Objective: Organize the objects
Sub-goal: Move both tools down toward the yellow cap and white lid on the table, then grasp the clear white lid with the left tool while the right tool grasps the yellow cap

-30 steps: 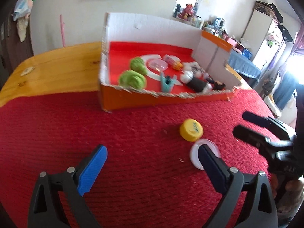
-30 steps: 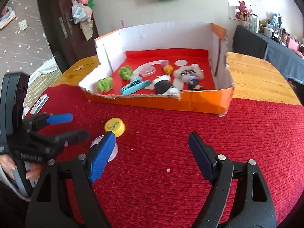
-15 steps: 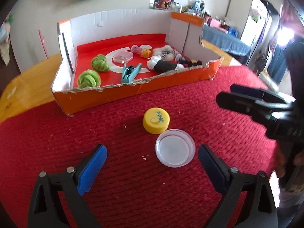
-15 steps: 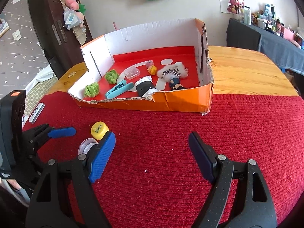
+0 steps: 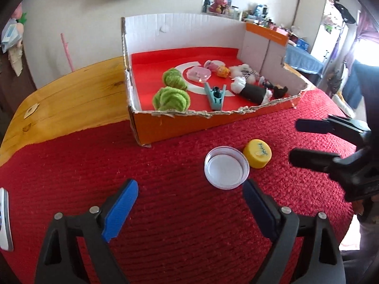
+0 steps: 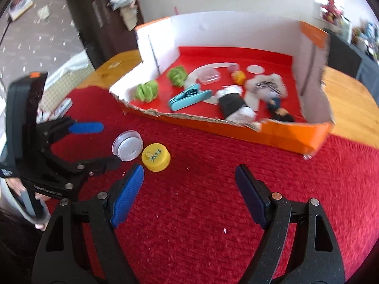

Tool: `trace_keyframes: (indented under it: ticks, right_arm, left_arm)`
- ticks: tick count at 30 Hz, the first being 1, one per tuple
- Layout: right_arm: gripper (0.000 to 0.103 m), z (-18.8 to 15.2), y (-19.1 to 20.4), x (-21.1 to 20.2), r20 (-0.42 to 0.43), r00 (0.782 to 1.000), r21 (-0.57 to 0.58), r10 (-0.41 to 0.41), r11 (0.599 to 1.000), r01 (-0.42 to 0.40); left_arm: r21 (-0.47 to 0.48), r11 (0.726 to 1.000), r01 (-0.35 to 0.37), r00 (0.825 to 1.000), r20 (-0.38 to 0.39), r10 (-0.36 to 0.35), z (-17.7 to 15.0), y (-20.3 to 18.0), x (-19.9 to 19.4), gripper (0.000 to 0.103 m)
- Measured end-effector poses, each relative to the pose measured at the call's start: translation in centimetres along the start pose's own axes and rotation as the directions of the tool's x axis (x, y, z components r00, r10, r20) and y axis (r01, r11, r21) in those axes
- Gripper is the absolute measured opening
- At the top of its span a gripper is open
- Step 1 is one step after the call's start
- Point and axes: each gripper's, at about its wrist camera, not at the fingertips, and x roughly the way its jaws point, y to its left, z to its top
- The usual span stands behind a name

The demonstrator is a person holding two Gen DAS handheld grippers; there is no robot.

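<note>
Two lids lie on the red cloth (image 5: 165,213), just in front of the box (image 5: 189,123). The clear lid (image 5: 226,170) sits open side up. The yellow cap (image 5: 257,153) is just beside it, at about 2 o'clock from it in the left camera, and I cannot tell if they touch.

The left gripper (image 5: 189,203) hangs over the cloth with its fingers wide apart and nothing between them. The clear lid is just ahead of its right finger.

The right gripper (image 6: 189,189) is wide open too and holds nothing. The yellow cap (image 6: 155,157) is at 11 o'clock from it, near its left finger.

Inside the box lie two green balls (image 5: 171,98), a teal clip (image 5: 215,95), a small clear case (image 5: 199,73) and a doll (image 5: 252,91). The box stands partly on the wooden table (image 5: 71,99).
</note>
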Motion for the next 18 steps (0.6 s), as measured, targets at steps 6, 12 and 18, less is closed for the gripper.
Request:
trace_keyframes:
  ticks: [6,12,18]
  right_arm:
    - [0.079,0.6,1.3,1.6,-0.045,0.999,-0.097,0.024,0.995,-0.029]
    - [0.062,0.8,2.4,3.0,-0.074,0.997,-0.211,0.037,0.976,-0.052]
    - [0.051,0.8,3.1,3.2,-0.086,0.995,-0.282,0.053,0.956,-0.076]
  left_arm:
    - [0.081,0.994,0.078,0.997,-0.008,-0.078,0.5,-0.6,0.2,0.085]
    - [0.117,0.986,0.116,0.993,-0.022,-0.114,1.1,-0.8,0.3,0.074]
    - [0.177,0.974,0.142,0.990,-0.028,-0.139,1.3,-1.5,0.5,0.063]
